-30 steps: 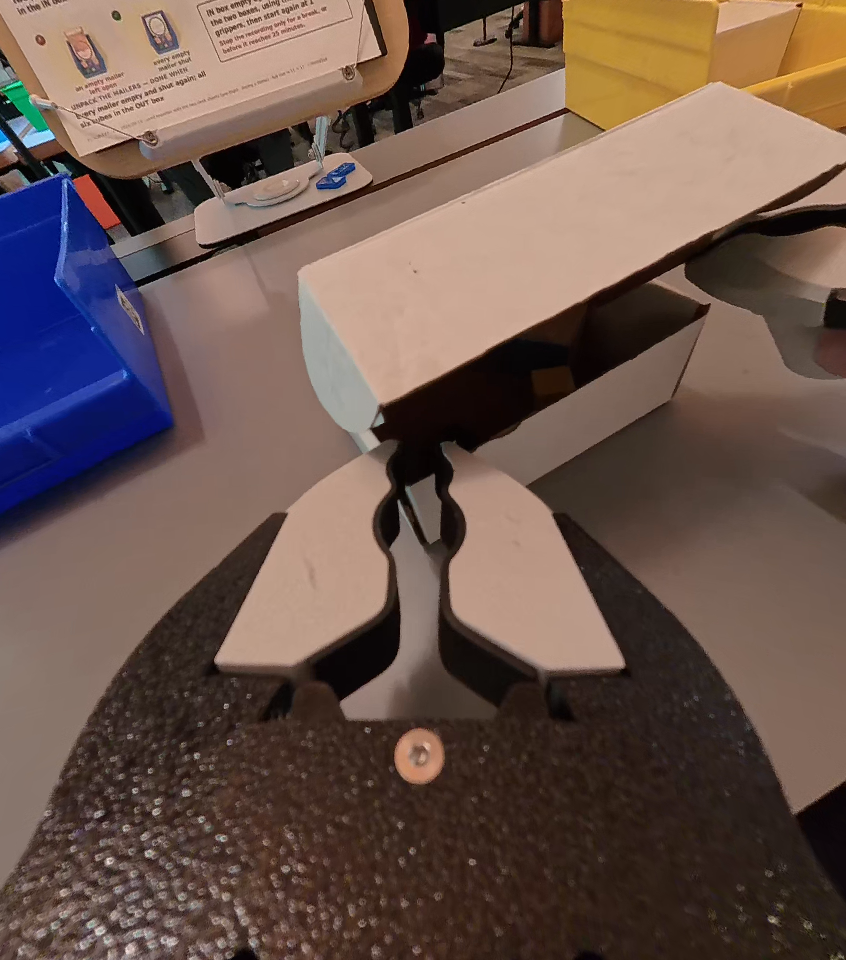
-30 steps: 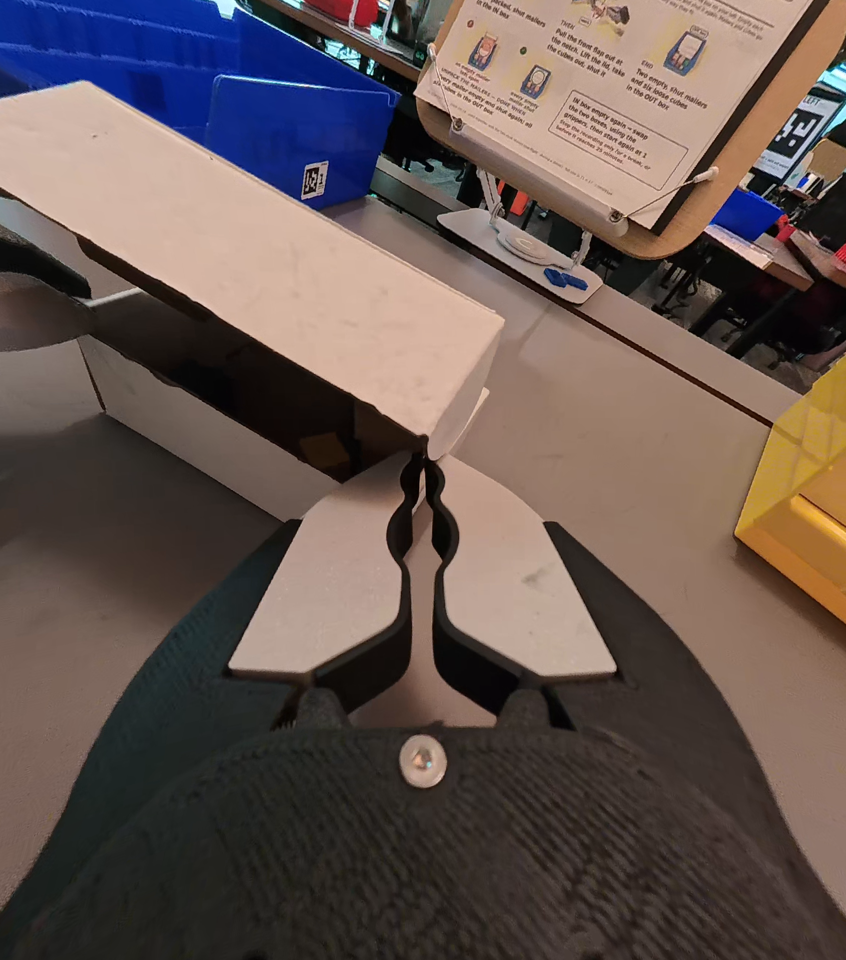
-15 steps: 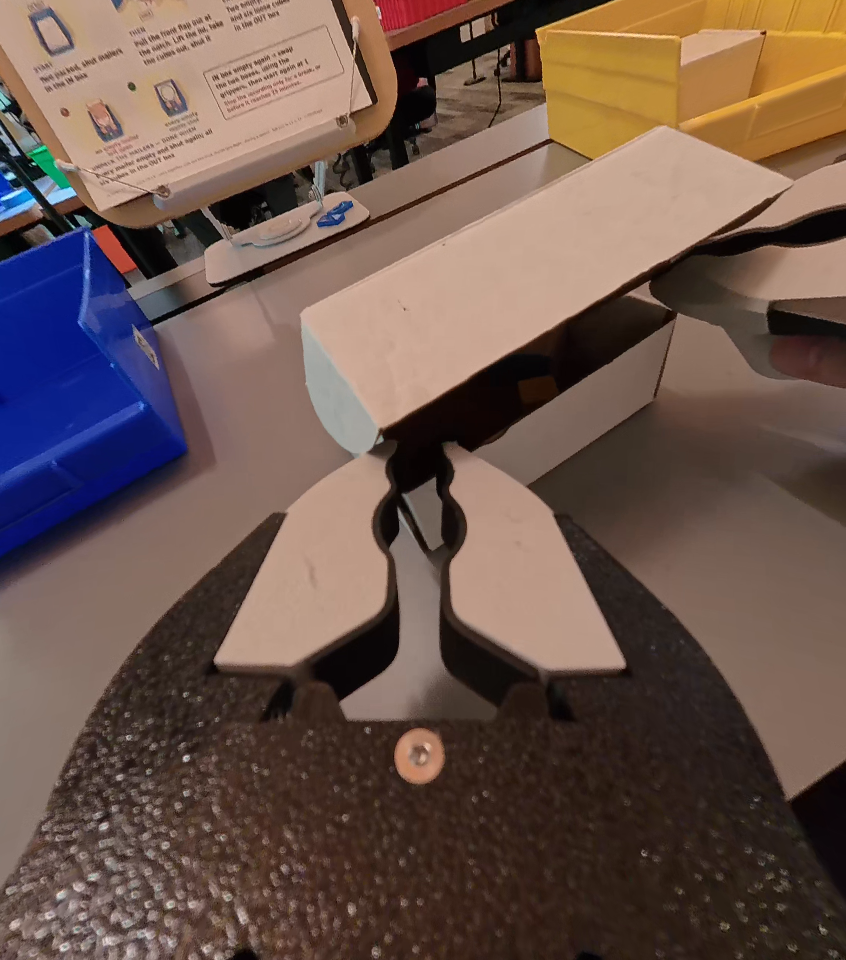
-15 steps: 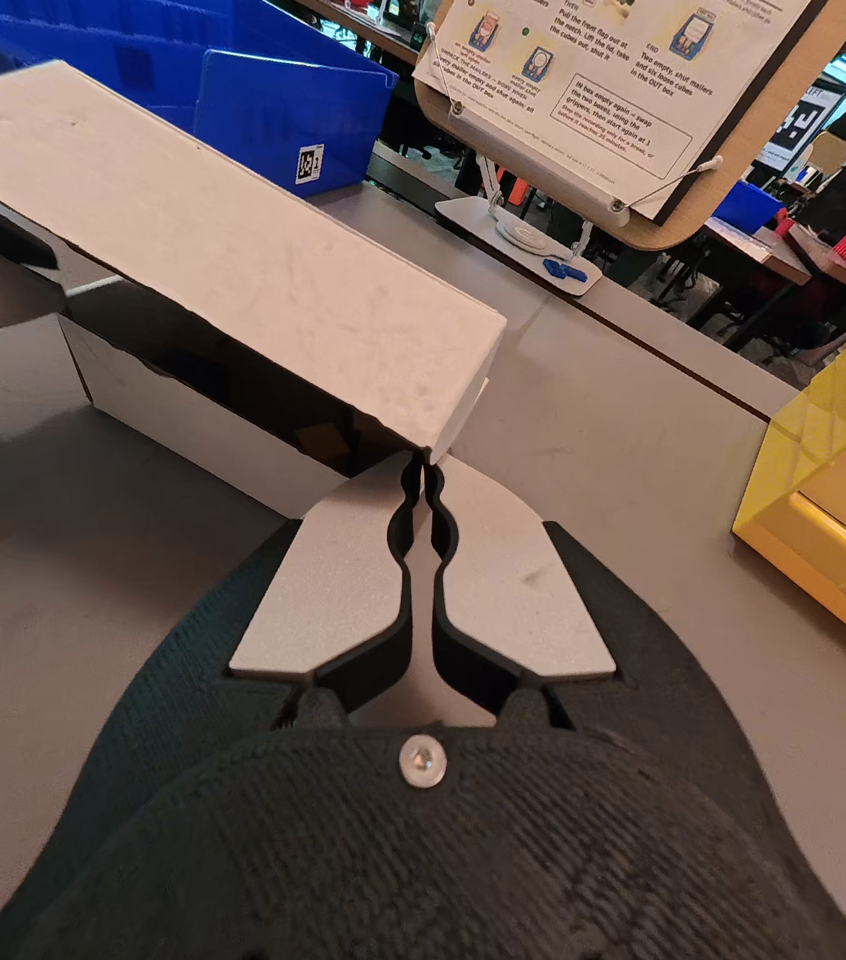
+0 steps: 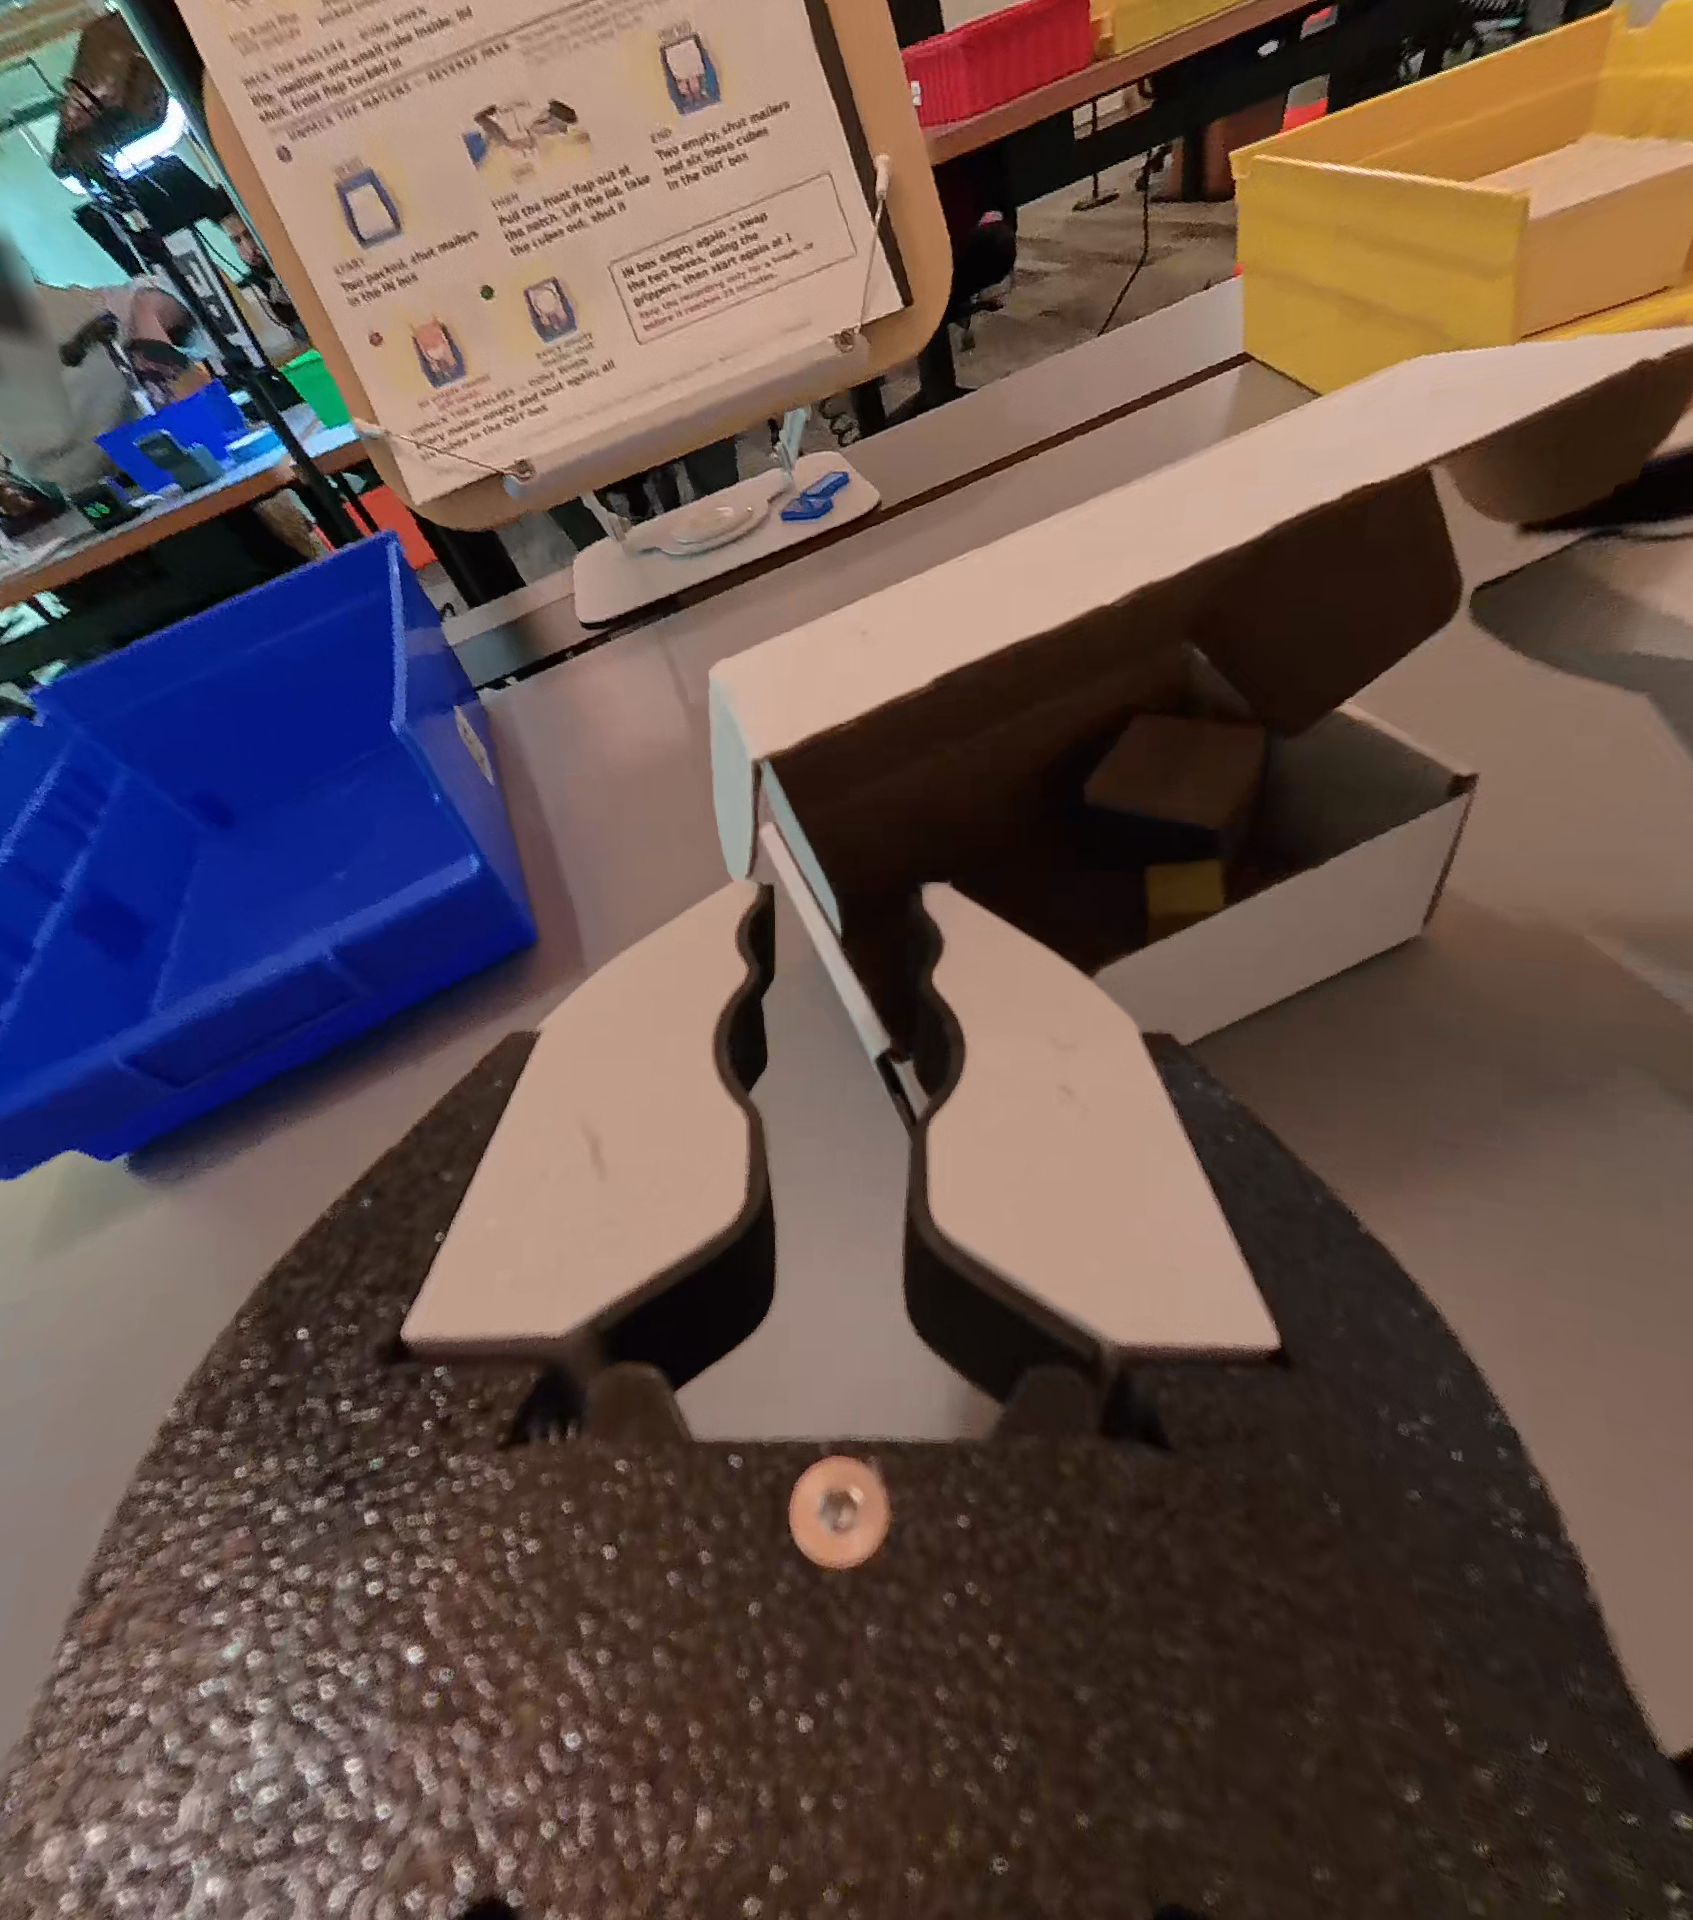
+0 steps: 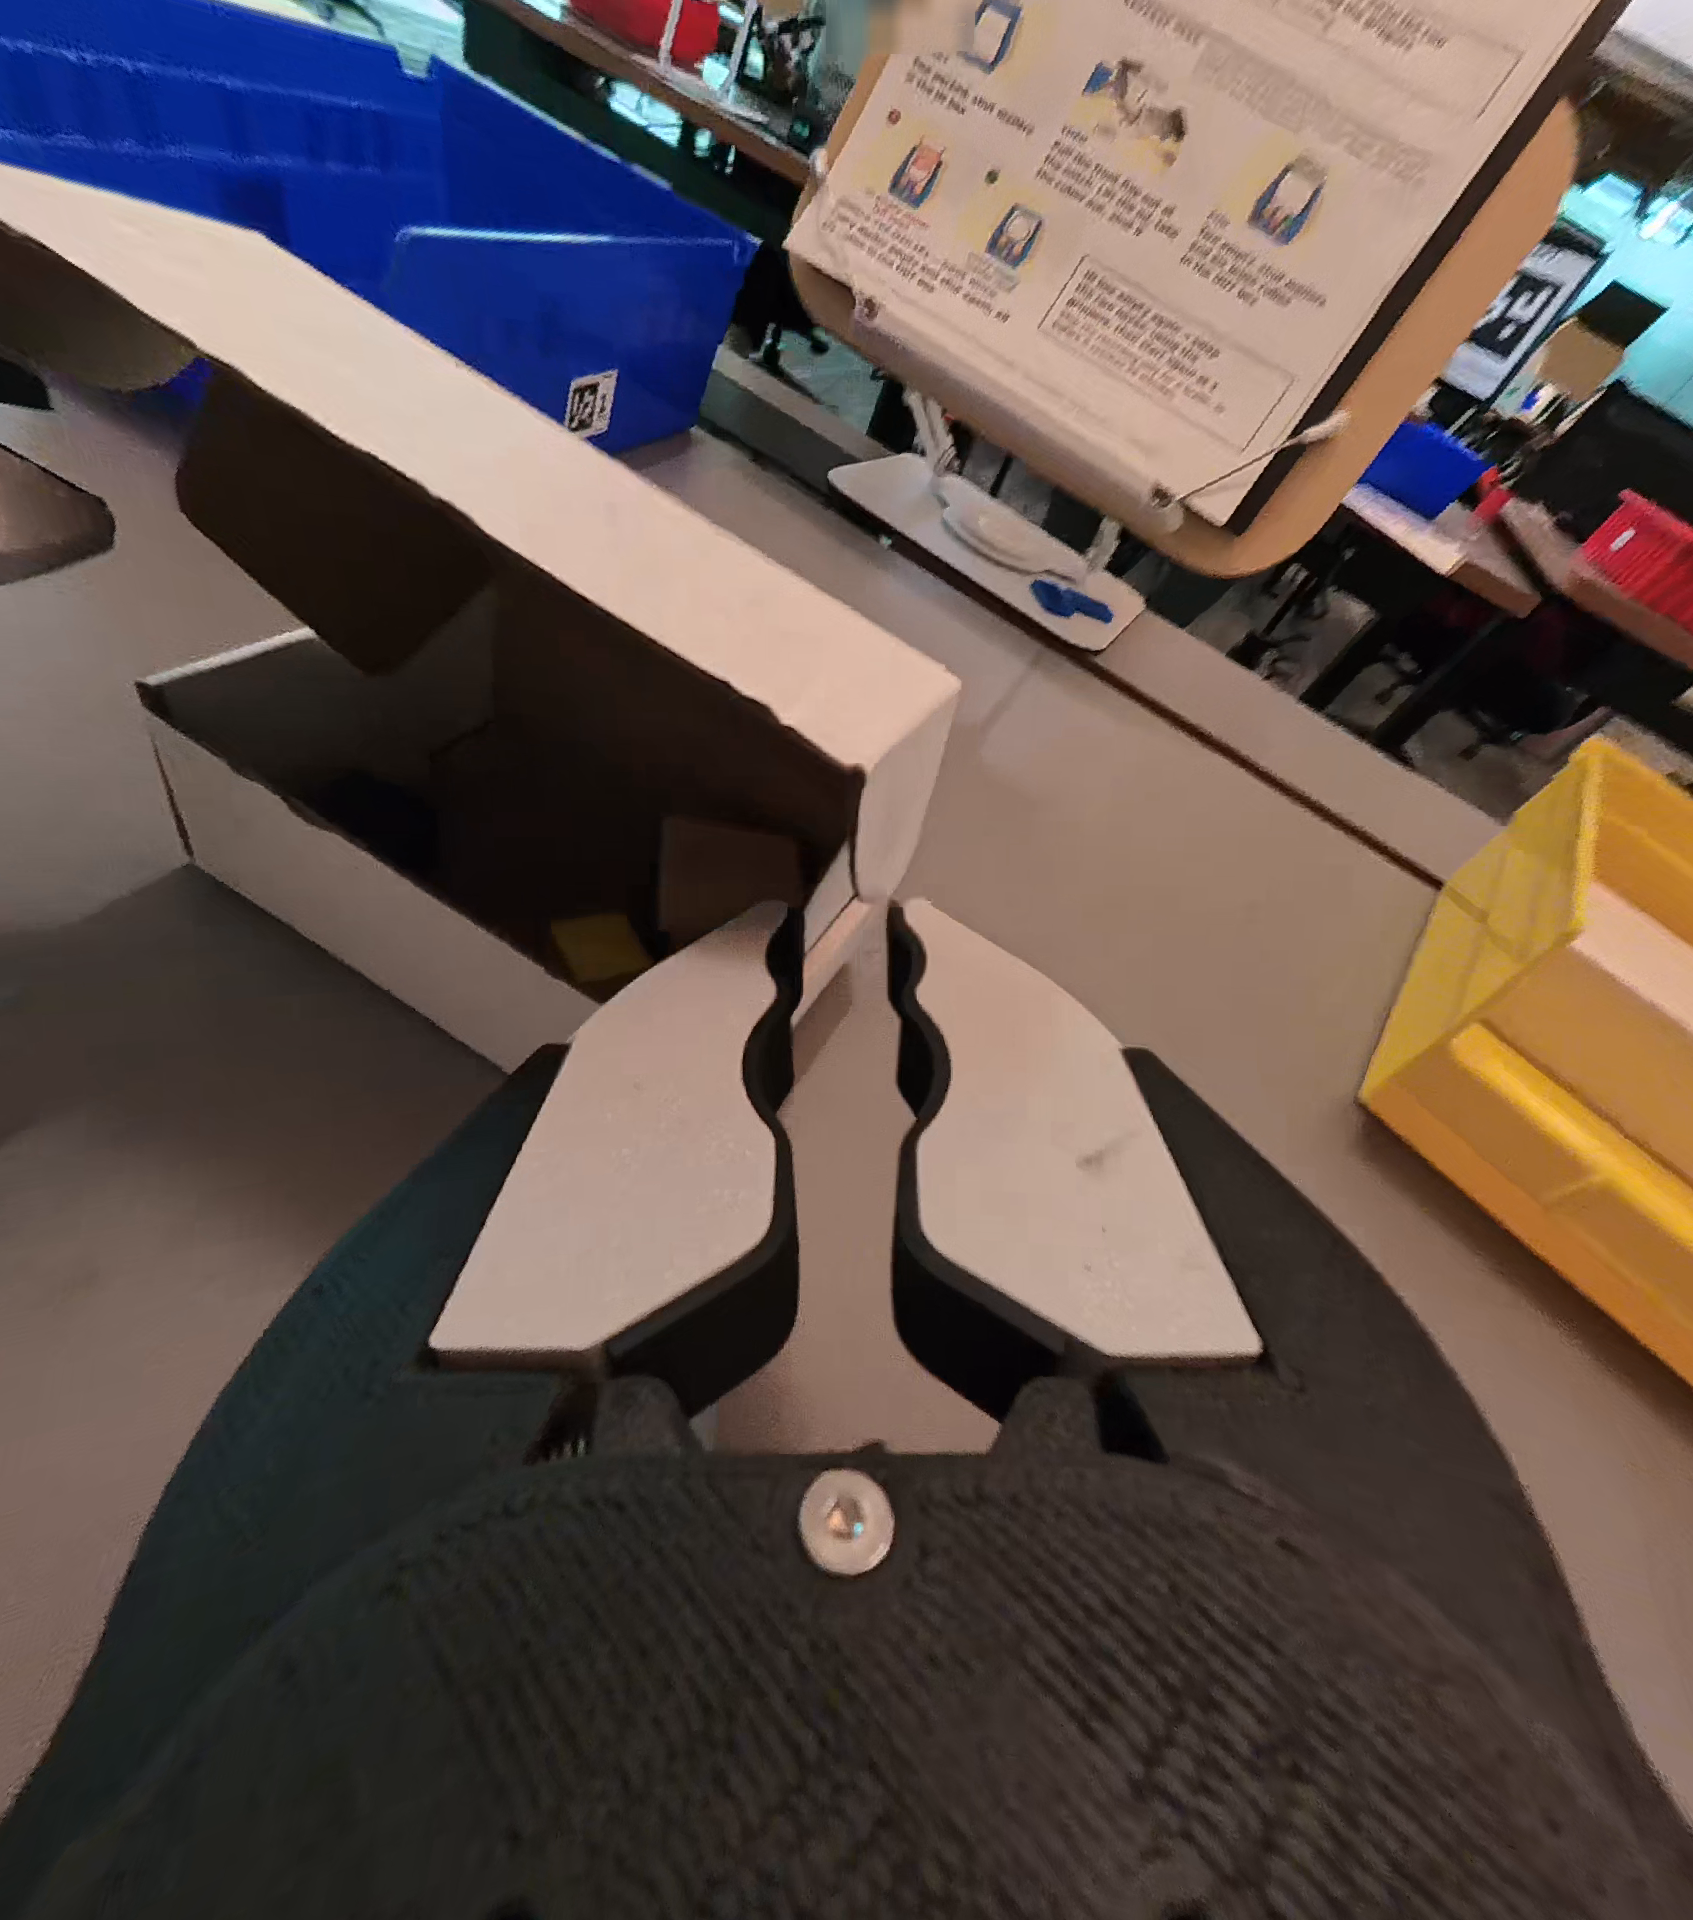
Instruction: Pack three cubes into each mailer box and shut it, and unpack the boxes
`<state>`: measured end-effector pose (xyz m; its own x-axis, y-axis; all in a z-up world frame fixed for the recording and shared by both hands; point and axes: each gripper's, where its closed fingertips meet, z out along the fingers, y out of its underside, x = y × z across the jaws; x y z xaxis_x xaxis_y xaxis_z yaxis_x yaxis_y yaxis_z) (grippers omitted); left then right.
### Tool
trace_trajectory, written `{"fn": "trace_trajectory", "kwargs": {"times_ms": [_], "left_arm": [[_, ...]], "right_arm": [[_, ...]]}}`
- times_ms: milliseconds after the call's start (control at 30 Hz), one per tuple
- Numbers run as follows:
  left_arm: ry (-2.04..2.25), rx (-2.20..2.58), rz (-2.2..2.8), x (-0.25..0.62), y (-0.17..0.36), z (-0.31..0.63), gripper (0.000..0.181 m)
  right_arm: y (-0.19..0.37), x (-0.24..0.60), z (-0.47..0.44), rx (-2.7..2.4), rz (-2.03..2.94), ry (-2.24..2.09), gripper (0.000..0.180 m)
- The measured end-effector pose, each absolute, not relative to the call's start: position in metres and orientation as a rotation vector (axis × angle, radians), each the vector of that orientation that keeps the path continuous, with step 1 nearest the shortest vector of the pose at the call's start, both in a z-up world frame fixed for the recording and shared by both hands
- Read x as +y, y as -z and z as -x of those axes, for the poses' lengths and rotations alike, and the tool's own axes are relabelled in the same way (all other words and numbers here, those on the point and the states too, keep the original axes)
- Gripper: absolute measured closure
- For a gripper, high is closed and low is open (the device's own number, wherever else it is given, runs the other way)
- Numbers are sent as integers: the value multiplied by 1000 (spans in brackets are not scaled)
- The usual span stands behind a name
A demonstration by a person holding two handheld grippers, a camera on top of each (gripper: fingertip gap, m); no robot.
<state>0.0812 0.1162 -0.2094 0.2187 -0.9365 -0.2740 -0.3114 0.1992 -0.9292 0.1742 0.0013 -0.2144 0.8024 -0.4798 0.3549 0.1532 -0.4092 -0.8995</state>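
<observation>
A white mailer box (image 5: 1289, 935) stands on the grey table with its lid (image 5: 1133, 540) half raised. Inside it I see a tan cube (image 5: 1180, 764), a yellow cube (image 5: 1185, 891) and a dark blue one between them. My left gripper (image 5: 847, 904) is open at the box's left end, with the white side flap (image 5: 821, 935) passing loosely between its fingers. My right gripper (image 6: 842, 920) is open at the box's (image 6: 354, 894) right end, its tips on either side of the lid's (image 6: 509, 499) corner flap. The yellow cube (image 6: 603, 951) shows there too.
A blue bin (image 5: 198, 883) stands to the left of the box. A yellow bin (image 6: 1600, 1195) holding another white mailer box (image 5: 1600, 208) stands to the right. An instruction board (image 5: 561, 239) on a stand sits behind, at the table's far edge. Spacing between my two grippers at the tips: around 15 cm. The right tips stand about 9 cm off the yellow cube (image 6: 603, 951). The left camera catches it too, in the left wrist view (image 5: 1194, 887).
Both grippers were shut on the lid's end flaps and have now opened a little. The lid stands higher than before, and the cubes inside show more.
</observation>
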Motion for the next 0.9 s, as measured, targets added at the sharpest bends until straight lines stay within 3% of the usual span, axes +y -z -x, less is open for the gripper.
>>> {"fn": "trace_trajectory", "kwargs": {"times_ms": [267, 400, 567, 733, 900], "left_arm": [[611, 1326, 1287, 120, 201, -82, 159], [579, 1340, 1256, 117, 201, -81, 159], [568, 1360, 1229, 114, 205, -80, 158], [481, 1367, 1099, 113, 201, -74, 149], [556, 1498, 939, 82, 203, -70, 140]], "right_arm": [[185, 1, -175, 10, 1811, 997, 141], [177, 10, -161, -187, 1772, 1026, 143], [191, 19, -150, -434, 1868, 1088, 166], [196, 16, -145, -515, 1943, 1123, 168], [205, 14, -130, -511, 2020, 855, 169]]}}
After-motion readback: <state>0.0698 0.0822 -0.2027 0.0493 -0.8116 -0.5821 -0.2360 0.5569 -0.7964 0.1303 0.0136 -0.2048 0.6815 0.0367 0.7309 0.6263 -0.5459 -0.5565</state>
